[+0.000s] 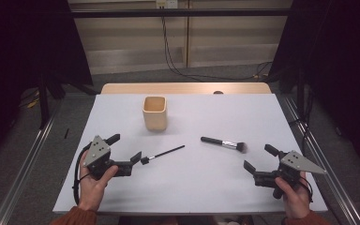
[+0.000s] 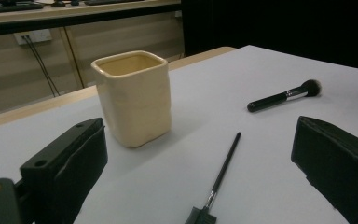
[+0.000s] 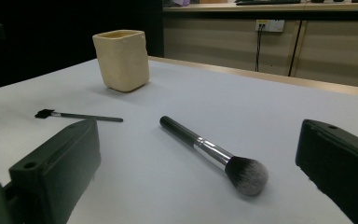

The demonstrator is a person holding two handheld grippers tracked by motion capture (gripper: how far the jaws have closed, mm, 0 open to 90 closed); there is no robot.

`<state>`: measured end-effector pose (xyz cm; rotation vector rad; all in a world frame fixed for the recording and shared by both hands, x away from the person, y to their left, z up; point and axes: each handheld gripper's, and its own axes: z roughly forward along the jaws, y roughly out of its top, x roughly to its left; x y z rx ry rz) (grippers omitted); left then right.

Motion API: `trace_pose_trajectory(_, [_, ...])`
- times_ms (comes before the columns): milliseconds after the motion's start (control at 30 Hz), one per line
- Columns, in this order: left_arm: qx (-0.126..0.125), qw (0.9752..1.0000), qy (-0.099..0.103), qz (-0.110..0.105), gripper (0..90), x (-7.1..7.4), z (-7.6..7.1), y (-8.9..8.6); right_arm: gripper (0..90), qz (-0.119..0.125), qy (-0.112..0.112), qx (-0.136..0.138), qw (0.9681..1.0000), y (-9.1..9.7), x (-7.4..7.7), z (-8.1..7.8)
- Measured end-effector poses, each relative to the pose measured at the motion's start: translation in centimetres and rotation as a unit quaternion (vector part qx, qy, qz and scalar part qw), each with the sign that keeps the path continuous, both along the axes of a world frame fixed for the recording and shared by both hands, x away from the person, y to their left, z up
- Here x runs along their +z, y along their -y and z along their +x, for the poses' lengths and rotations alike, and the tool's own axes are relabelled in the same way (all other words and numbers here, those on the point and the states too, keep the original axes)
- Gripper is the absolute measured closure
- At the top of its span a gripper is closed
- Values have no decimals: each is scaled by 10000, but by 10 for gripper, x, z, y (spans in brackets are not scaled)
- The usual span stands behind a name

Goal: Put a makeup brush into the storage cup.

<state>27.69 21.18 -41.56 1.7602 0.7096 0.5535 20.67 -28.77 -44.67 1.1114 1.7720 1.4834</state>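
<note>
A cream square cup stands upright on the white table. A thin black brush lies in front of it, its flat head just off my left gripper, which is open and empty. A thick powder brush lies to the right, bristles toward my right gripper. That gripper rests near the table's front right, open, holding nothing.
A wooden strip borders the table's far edge. Metal rails run along both sides on the floor. Cables hang behind the table. Bare tabletop lies between the two grippers.
</note>
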Motion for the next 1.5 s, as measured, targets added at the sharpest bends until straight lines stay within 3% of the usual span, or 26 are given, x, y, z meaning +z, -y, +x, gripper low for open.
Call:
trace_pose_trajectory(100, [-43, 9998, -190, -7, 39, 1, 8, 8, 0, 1, -18, 11, 10000, 0, 0, 0])
trace_pose_trajectory(167, [-135, 9997, -66, 173, 39, 1, 13, 13, 0, -6, -9, 16, 10000, 0, 0, 0])
trace_pose_trajectory(233, [-200, 9996, -154, 118, 39, -1, 19, 18, 0, 3, -18, 16, 10000, 0, 0, 0])
trace_pose_trajectory(467, [-281, 9994, -167, 142, 39, -6, 27, 28, 0, 6, -33, 42, 10000, 0, 0, 0])
trace_pose_trajectory(733, [-346, 9993, -50, 154, 38, 0, 35, 39, 0, 13, -39, 38, 10000, 0, 0, 0])
trace_pose_trajectory(933, [-513, 9985, -143, 130, 38, 3, 44, 50, 0, 35, -51, 14, 10000, 0, 0, 0])
trace_pose_trajectory(1100, [-625, 9979, -107, 129, 38, 9, 50, 59, 0, 1, -37, 45, 10000, 0, 0, 0])
trace_pose_trajectory(1300, [-721, 9969, -263, 153, 38, 8, 56, 61, 0, 33, -49, 17, 10000, 0, -1, 0])
trace_pose_trajectory(1367, [-701, 9967, -312, 268, 39, 7, 58, 61, 0, 29, -51, 17, 10000, 0, -1, 0])
trace_pose_trajectory(1433, [-648, 9968, -236, 412, 39, 9, 58, 63, 0, 5, -47, 45, 10000, 0, -1, 0])
trace_pose_trajectory(1500, [-688, 9965, -269, 396, 38, 9, 59, 63, 0, -2, -40, 54, 10000, 0, -1, 1])
